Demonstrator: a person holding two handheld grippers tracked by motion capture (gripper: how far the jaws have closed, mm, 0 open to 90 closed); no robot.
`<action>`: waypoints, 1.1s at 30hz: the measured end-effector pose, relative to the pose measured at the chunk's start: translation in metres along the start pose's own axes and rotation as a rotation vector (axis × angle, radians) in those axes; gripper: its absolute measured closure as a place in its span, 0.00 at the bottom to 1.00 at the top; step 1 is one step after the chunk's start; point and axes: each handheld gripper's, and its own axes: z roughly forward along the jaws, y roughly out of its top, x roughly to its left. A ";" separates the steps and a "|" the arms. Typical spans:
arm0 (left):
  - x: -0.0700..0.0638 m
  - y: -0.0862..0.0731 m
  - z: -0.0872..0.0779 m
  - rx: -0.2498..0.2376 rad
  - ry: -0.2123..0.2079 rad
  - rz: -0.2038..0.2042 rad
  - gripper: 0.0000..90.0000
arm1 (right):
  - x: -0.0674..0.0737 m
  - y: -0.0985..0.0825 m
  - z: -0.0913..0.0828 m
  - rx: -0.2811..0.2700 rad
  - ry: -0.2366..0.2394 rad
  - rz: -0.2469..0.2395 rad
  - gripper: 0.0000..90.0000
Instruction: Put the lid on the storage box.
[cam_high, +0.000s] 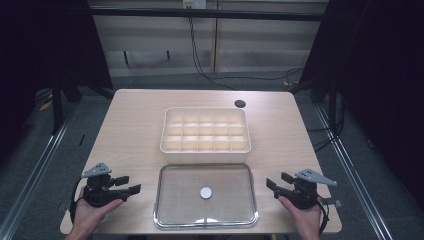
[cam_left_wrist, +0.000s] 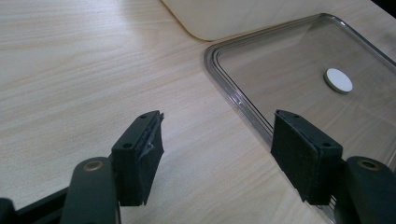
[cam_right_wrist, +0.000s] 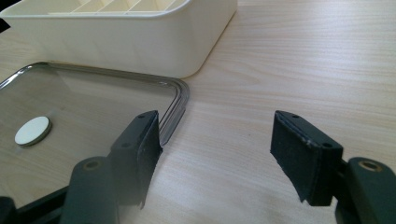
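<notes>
Clear lid: we are seeing the transparent rectangular lid (cam_high: 206, 195) lying flat on the pale wooden table (cam_high: 130, 125), between both grippers, just in front of the cream compartmented plastic box (cam_high: 205, 129).
White disc: we are noting a small round white disc (cam_high: 206, 192) sitting at the lid's centre; whether it is a knob or a loose piece, we cannot tell.
Left gripper: the left gripper (cam_high: 125, 186) is resting just left of the lid, jaws spread wide, gripping nothing.
Right gripper: the right gripper (cam_high: 275, 183) is waiting just right of the lid, jaws likewise released and empty.
Box: its compartments are looking empty.
Risk, slip: we are expecting the smooth, thin rim to slide out of a one-sided pinch.
Risk, tilt: we are judging that uneven lifting could tip the lid against the box wall.
Risk, push: low jaws could shove the lid instead of catching it.
</notes>
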 end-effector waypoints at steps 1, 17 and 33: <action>0.001 0.000 0.000 0.000 0.002 0.003 0.37 | 0.001 0.000 0.000 0.007 0.000 -0.002 0.36; -0.015 0.012 0.000 -0.013 -0.032 0.020 0.40 | 0.013 0.018 -0.008 0.047 0.118 0.026 0.47; -0.019 0.044 0.016 0.013 -0.029 0.078 0.50 | 0.027 0.061 0.017 0.062 0.185 0.009 0.41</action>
